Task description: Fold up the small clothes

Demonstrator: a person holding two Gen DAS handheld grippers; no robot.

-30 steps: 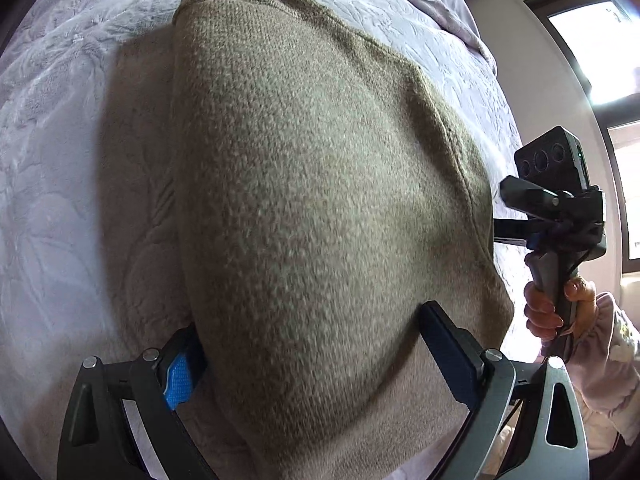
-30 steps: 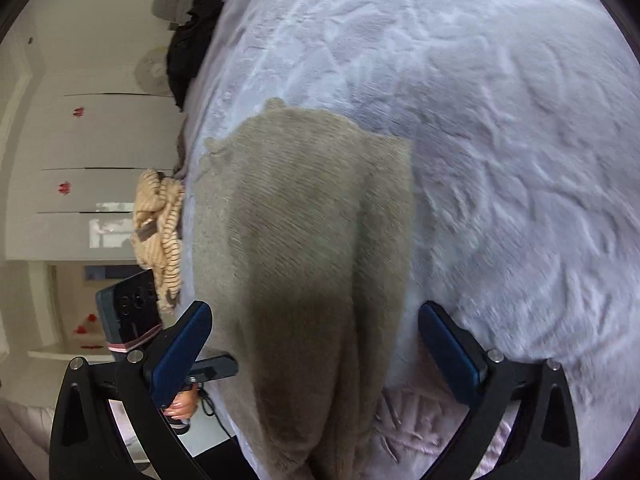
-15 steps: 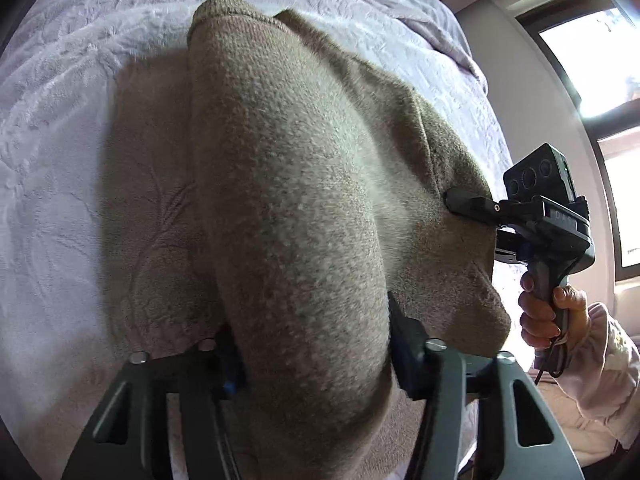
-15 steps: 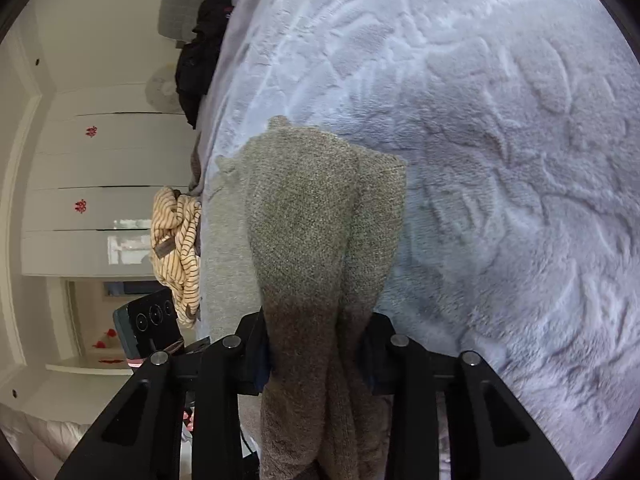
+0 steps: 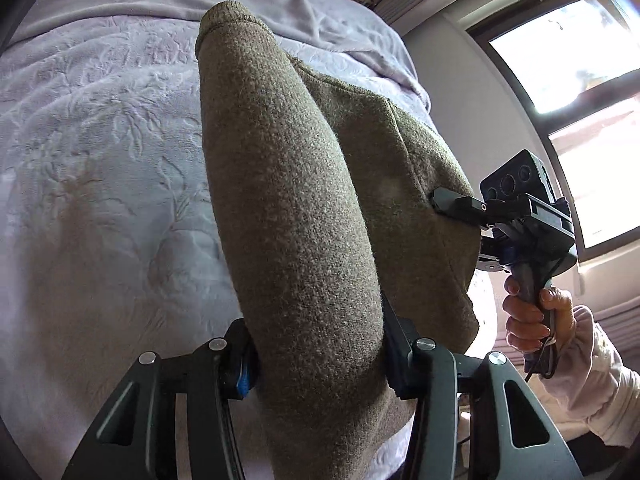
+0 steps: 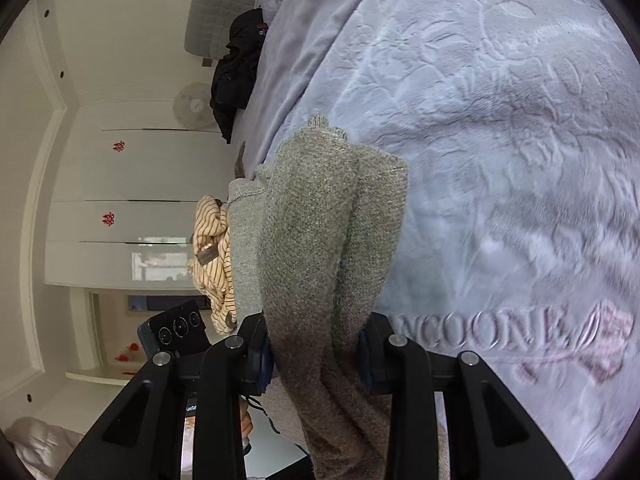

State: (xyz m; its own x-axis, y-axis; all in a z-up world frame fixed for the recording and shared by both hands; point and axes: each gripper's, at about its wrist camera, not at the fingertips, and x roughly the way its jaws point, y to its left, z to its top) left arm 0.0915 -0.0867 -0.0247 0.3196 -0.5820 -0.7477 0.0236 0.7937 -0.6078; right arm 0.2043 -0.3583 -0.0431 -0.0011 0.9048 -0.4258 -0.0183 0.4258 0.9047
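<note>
Now | left tool [image 5: 320, 354]: pinching olive knit sweater [image 5: 288, 200] | right tool [image 6: 316, 354]: clamped on same sweater

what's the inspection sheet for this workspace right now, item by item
surface: lilac embossed bedspread.
job's things: olive knit sweater, near edge bunched in both grippers, far end on the bedspread.
clutter: striped garment, black clothing.
grippers: left gripper and right gripper, both clamped on the sweater after just closing.
cables: thin cable below the person's hand.
surroundings: window, white cupboards.
</note>
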